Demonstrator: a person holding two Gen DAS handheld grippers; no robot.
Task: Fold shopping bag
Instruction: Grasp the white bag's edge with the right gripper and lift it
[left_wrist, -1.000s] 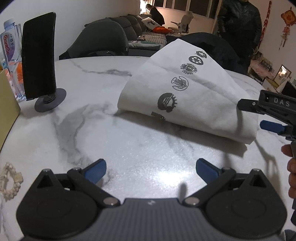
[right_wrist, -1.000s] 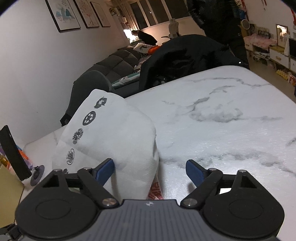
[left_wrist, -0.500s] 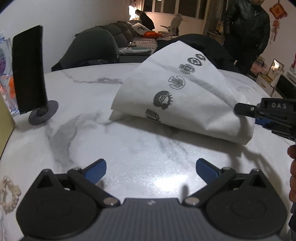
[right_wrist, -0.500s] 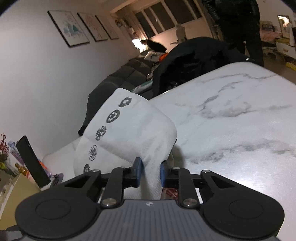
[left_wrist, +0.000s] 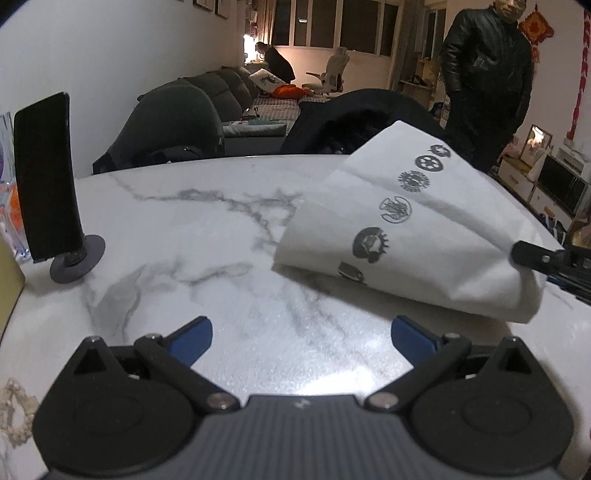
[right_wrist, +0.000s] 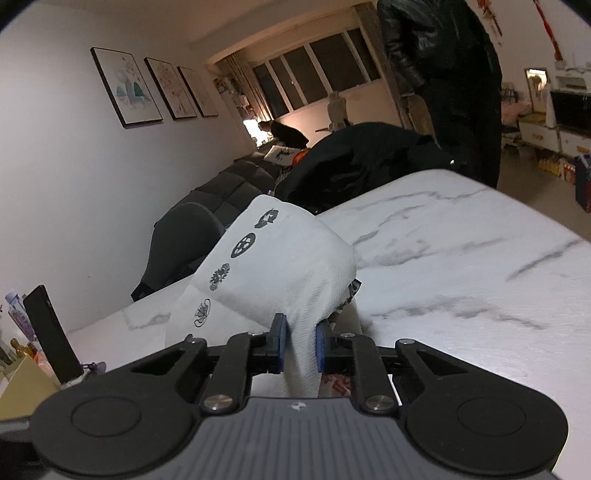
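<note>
On the marble table (left_wrist: 207, 236), my right gripper (right_wrist: 299, 345), spread wide a second earlier, had clamped on the white shopping bag (right_wrist: 295, 266) at its near corner, lifting that fold off the stone. My left gripper (left_wrist: 301, 332) hung wide and empty over bare marble, the bag's lower edge just beyond its right finger.

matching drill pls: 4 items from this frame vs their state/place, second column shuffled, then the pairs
Items
1. left gripper
2. right gripper
3. white shopping bag
4. black phone on stand

States
A. upright near the left edge of the marble table
B. open, above bare tabletop
C. partly lifted, row of round printed logos showing
D. shut on bag fabric

Pairs: 1-B, 2-D, 3-C, 4-A
</note>
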